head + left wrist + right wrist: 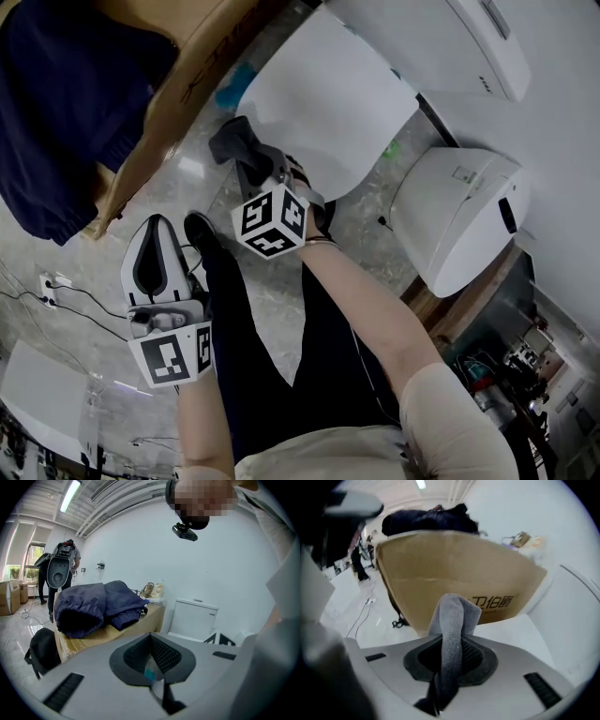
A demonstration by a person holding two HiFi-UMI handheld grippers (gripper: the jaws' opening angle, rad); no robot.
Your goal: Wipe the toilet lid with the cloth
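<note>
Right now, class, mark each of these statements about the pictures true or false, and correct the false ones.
1. The right hand-held gripper is shut on a grey cloth. True.
2. The left hand-held gripper grips a second cloth. False: its jaws are together with nothing between them.
3. A dark blue jacket lies on top of the cardboard box. True.
4. The toilet lid is black. False: it is white.
5. The cloth lies flat on the floor. False: it is pinched in the right hand-held gripper, and its free end sticks out past the jaws.
</note>
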